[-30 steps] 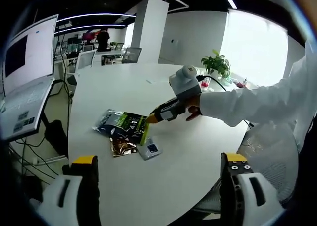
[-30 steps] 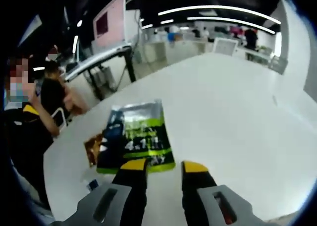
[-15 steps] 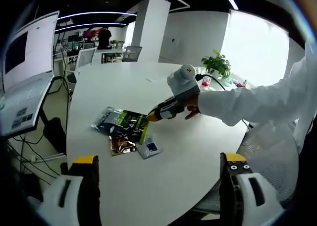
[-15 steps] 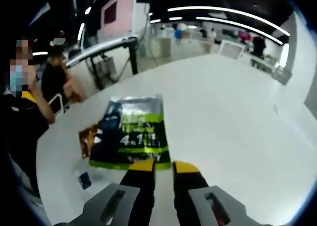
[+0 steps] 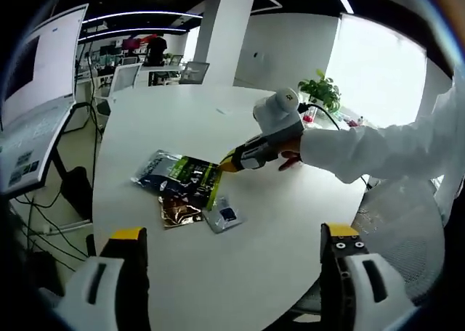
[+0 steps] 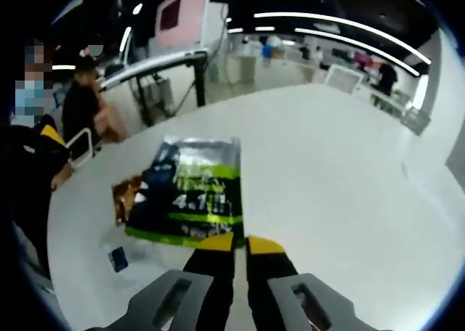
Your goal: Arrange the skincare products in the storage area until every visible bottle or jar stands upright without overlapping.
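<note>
The right gripper [image 6: 232, 242] has narrowed its jaws almost to closing at the near edge of the green sachet [image 6: 195, 197], apparently pinching it. The sachets lie flat, overlapping, on the desk [image 5: 290, 222]. The left gripper [image 5: 231, 238] hangs open, well apart.

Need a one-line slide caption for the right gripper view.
Right gripper, jaws nearly closed, at the near edge of a green sachet on the white table.
</note>
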